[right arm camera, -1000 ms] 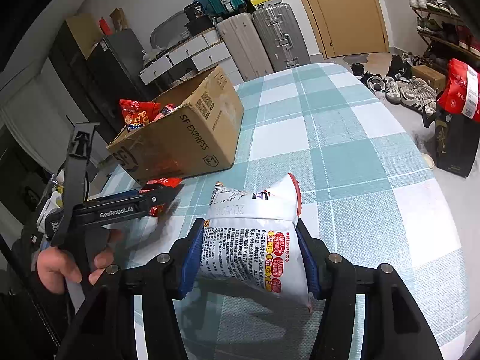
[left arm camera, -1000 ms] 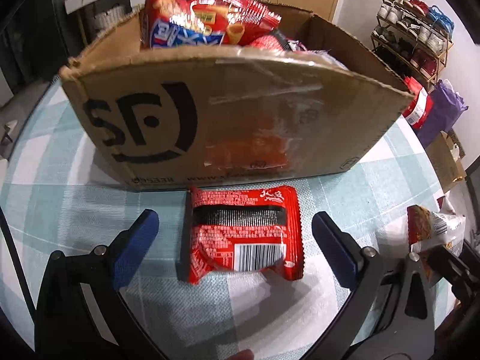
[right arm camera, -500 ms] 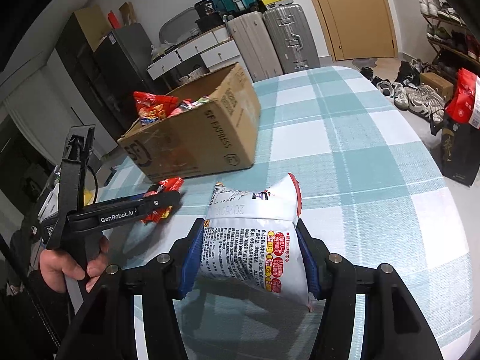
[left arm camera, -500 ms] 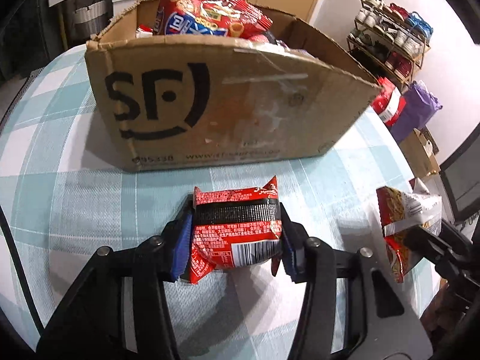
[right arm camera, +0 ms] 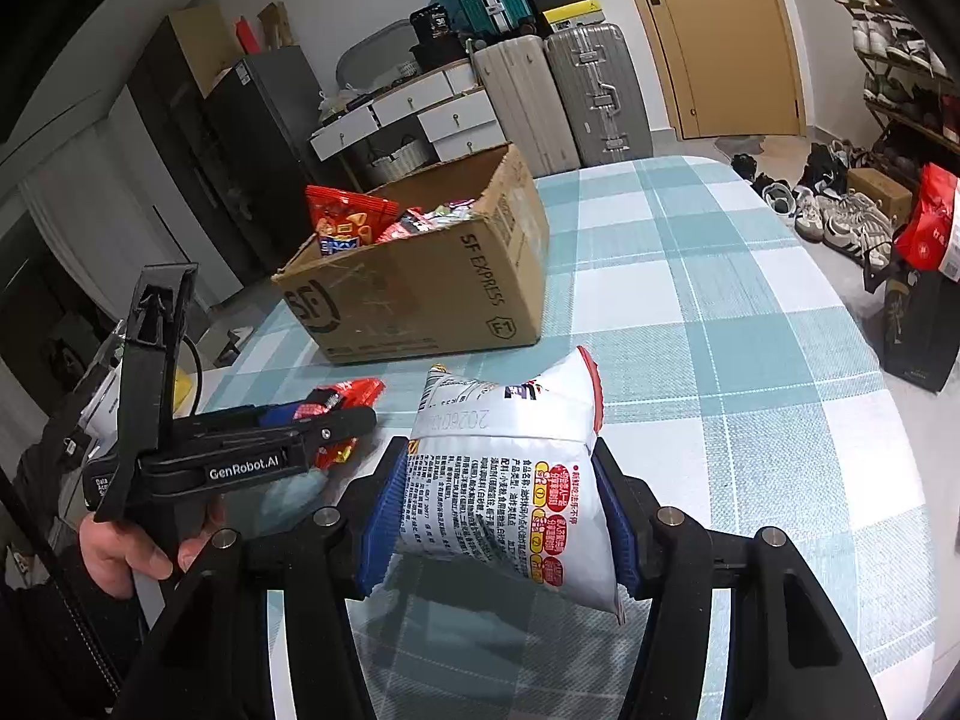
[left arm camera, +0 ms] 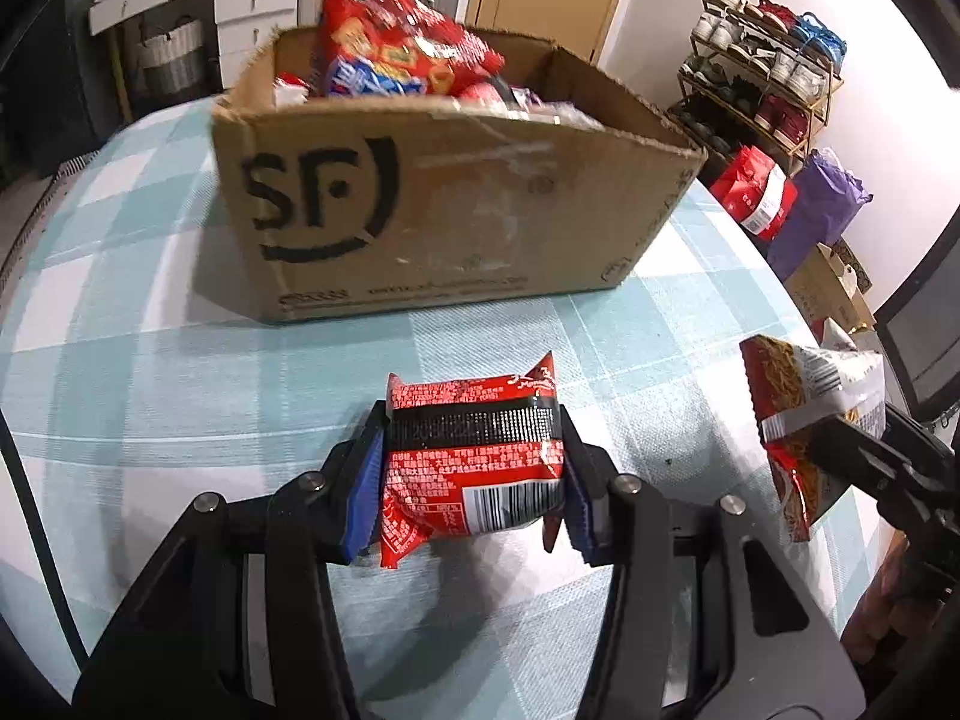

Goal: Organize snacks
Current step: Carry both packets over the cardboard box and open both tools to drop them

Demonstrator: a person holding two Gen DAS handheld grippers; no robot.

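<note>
Between the blue pads of the left gripper [left arm camera: 473, 483] sits a small red snack packet [left arm camera: 474, 468], crinkled glossy foil with a black printed band across its middle and a white barcode patch near the lower edge; the jaws have just closed on it and its sides buckle under the pads. It hangs just above the checked cloth of the table [left arm camera: 150, 372], in front of the cardboard box [left arm camera: 444, 222]. Off to one side, the right gripper [right arm camera: 498, 516] clamps a puffy white pillow-shaped snack bag [right arm camera: 510, 480], smooth film with dense print and red and yellow labels, its top seam crimped. That corrugated brown box, open-topped with rough edges and a black logo, already holds a shiny red chip bag [left arm camera: 396, 42] and other wrappers. A hand [right arm camera: 129, 546] grips the left tool's black handle.
</note>
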